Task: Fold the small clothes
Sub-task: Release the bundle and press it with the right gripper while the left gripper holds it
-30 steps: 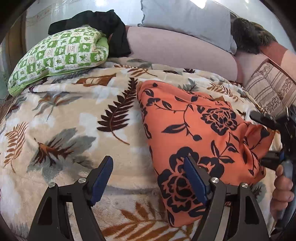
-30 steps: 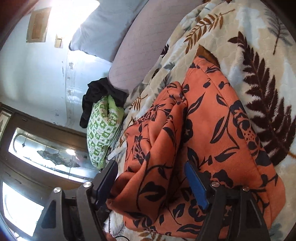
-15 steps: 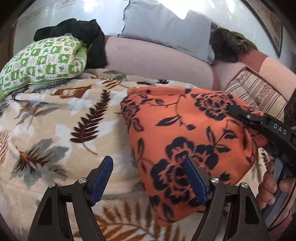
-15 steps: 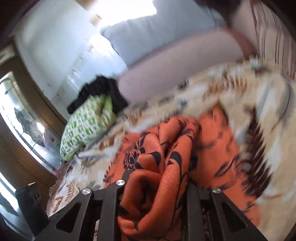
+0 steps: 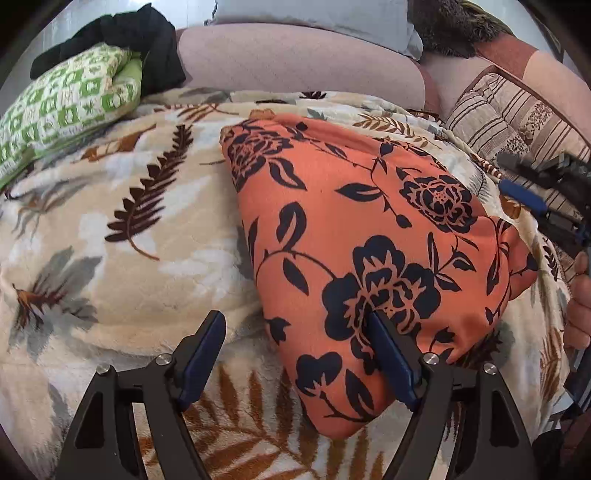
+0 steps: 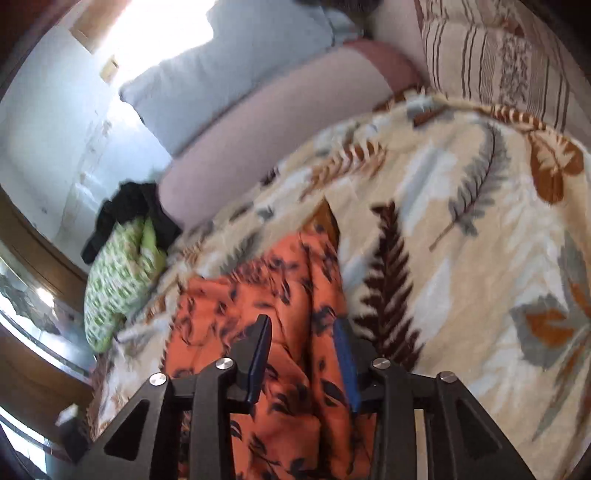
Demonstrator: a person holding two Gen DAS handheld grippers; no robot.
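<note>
An orange garment with dark flowers (image 5: 369, 229) lies folded on the leaf-patterned blanket (image 5: 122, 221). My left gripper (image 5: 295, 321) hovers open over the garment's near left edge, one pad above the cloth and the other above the blanket. My right gripper (image 5: 517, 179) sits at the right edge of the left wrist view, just off the garment's right side, with a hand (image 5: 580, 295) below it. In the right wrist view the right gripper (image 6: 303, 325) has its jaws opening. The orange garment (image 6: 291, 280) shows through the gap, and the pads are not pressing on it.
A green checked pillow (image 5: 62, 110) with black clothing (image 5: 144, 40) on it lies at the back left. A pink bolster (image 5: 295, 62) and a grey pillow (image 5: 314, 14) run along the back. A striped cushion (image 5: 517, 114) is at the right.
The right gripper shut on a bunched edge of the garment, carried it, then let go and drew back right. The garment now lies flatter. The left gripper moved closer over it.
</note>
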